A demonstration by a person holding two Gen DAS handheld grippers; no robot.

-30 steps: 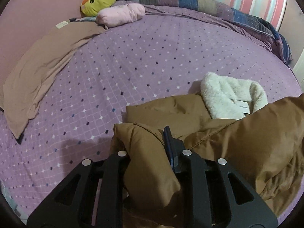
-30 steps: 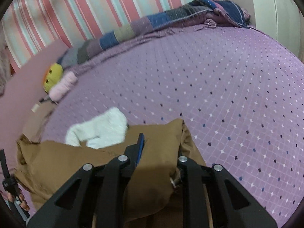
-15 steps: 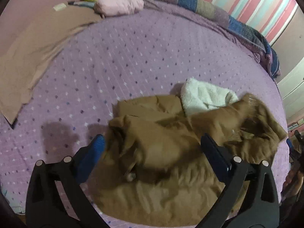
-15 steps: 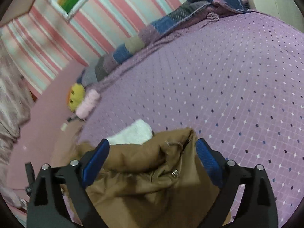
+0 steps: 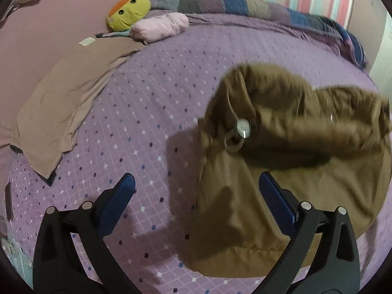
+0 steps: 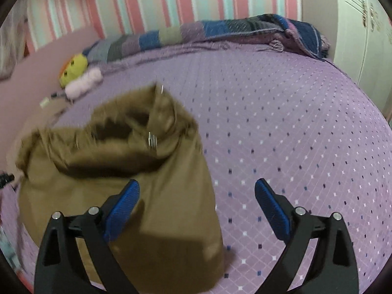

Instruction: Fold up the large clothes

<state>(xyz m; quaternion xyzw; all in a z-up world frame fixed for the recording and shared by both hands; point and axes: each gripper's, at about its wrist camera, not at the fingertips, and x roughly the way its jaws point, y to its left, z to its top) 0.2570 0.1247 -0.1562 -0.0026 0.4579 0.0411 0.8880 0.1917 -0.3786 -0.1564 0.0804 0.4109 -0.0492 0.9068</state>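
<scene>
Ahead of both grippers, a bed under a purple diamond-print bedspread [image 5: 152,103], filling most of each view. On it, a brown jacket [image 5: 281,161], partly blurred, lying ahead and right of the left gripper [image 5: 196,191], ahead and left of the right gripper [image 6: 197,193]. Left gripper's jaws spread wide, having just been opening, nothing clamped: right finger over the jacket's near edge, left finger above bare bedspread. Right gripper's jaws likewise wide apart, just opened, nothing gripped: left blue pad [image 6: 122,205] in front of the jacket, right one over bedspread.

Far ahead, along the striped wall [image 6: 152,2], a patchwork quilt [image 5: 235,6] bunched up. Only from the left wrist: a flat taupe garment [image 5: 63,103] far left of the gripper, and a round toggle on a cord loop [image 5: 243,128] on the jacket. Only from the right wrist: a white wardrobe [image 6: 362,29] at far right. In both, a yellow plush toy [image 5: 128,12] touching a pink rolled cloth [image 5: 159,27] ahead and left.
</scene>
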